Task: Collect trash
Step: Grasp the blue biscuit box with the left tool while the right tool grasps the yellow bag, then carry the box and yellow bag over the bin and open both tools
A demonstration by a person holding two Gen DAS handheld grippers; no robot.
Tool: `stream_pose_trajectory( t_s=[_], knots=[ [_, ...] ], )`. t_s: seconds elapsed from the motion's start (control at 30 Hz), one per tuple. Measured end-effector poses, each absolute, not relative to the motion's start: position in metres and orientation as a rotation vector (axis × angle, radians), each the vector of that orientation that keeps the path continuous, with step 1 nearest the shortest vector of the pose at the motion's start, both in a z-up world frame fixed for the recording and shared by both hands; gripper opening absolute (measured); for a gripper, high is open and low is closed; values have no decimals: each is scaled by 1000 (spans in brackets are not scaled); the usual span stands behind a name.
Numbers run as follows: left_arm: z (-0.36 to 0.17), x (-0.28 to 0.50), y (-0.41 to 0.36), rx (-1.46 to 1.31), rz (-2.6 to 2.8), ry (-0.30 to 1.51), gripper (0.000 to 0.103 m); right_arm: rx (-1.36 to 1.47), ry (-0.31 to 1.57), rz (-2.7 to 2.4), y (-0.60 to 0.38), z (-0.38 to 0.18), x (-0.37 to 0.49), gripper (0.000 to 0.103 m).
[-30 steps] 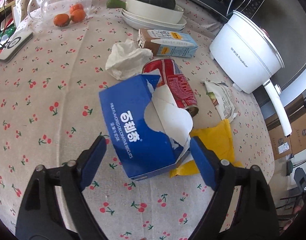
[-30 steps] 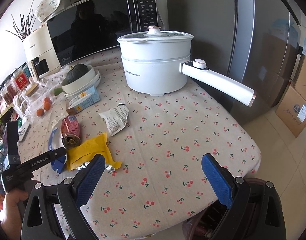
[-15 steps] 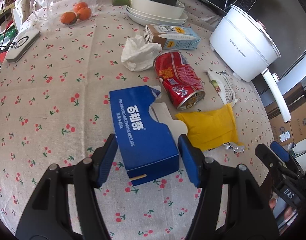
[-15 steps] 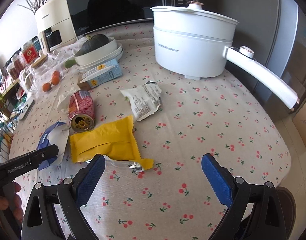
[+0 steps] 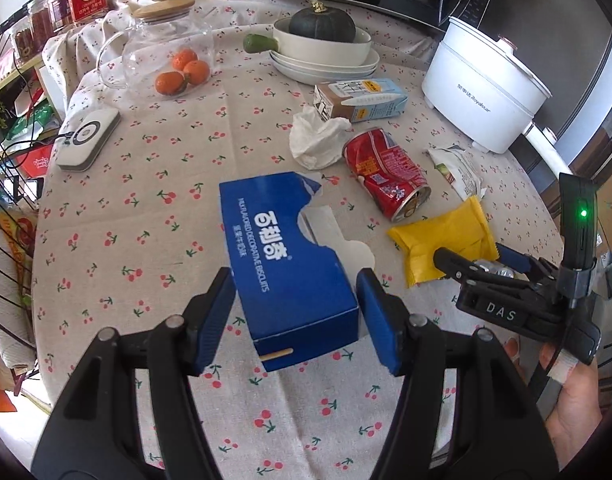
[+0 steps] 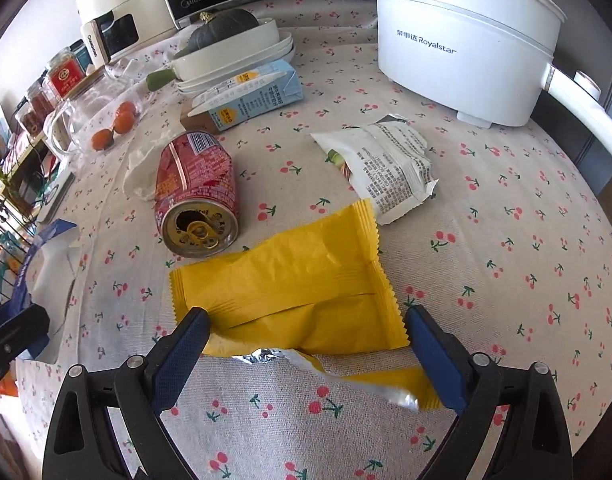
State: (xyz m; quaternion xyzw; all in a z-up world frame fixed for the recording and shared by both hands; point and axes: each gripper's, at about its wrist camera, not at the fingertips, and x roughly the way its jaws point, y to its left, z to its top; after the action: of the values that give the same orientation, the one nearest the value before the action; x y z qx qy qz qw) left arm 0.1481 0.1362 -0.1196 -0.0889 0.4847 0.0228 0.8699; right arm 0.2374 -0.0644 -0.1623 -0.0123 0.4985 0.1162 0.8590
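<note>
Your left gripper (image 5: 296,316) has its jaws pinching the near end of the torn blue biscuit box (image 5: 282,256), one pad against each long side. The box's far end reaches toward the crumpled tissue (image 5: 317,142) and the dented red can (image 5: 385,174), which lies on its side just beside the box's torn flap. Left of the box, the cherry-print surface (image 5: 126,216) lies bare as far as the white device (image 5: 88,138) near its edge.

Your right gripper (image 6: 306,354) has its jaws spread wide, straddling the near edge of the yellow wrapper (image 6: 290,284) without pressing it. The wrapper's torn foil end trails toward you. Beyond it lies the white snack packet (image 6: 385,168); the surface to the right is open up to its rounded edge.
</note>
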Motion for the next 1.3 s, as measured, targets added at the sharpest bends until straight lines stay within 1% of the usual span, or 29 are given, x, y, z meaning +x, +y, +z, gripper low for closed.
stream_pose_trajectory(
  t_s=[0.03, 0.07, 0.13, 0.17, 0.2, 0.23, 0.27, 0.37, 0.43, 0.7, 1.03, 1.3],
  knots=[
    [-120, 148, 136, -182, 48, 1017, 64, -43, 1042, 238, -62, -163, 238, 99],
    [-121, 147, 137, -180, 48, 1019, 64, -54, 1032, 229, -61, -163, 238, 97],
    [-121, 146, 138, -175, 47, 1020, 64, -57, 1016, 234, -60, -161, 237, 87],
    [-121, 146, 137, -174, 47, 1020, 64, -63, 1010, 234, -60, -159, 236, 75],
    [-121, 146, 137, -174, 45, 1019, 64, -65, 1008, 240, -62, -158, 235, 66],
    [-120, 146, 135, -175, 44, 1018, 64, -61, 1008, 253, -63, -156, 234, 62],
    [-120, 145, 134, -175, 41, 1017, 64, -56, 1009, 265, -65, -155, 233, 53],
    [-117, 144, 127, -165, 30, 1010, 64, -43, 1004, 299, -69, -148, 228, 46],
    [-115, 142, 122, -155, 19, 1004, 64, -44, 993, 314, -71, -141, 223, 44],
    [-103, 132, 102, -132, -42, 979, 64, -63, 917, 333, -91, -100, 194, 44],
    [-80, 115, 61, -117, -153, 926, 64, -53, 839, 279, -146, -55, 154, 44],
    [-66, 101, 28, -102, -236, 890, 64, -40, 799, 224, -190, -34, 121, 44]
  ],
)
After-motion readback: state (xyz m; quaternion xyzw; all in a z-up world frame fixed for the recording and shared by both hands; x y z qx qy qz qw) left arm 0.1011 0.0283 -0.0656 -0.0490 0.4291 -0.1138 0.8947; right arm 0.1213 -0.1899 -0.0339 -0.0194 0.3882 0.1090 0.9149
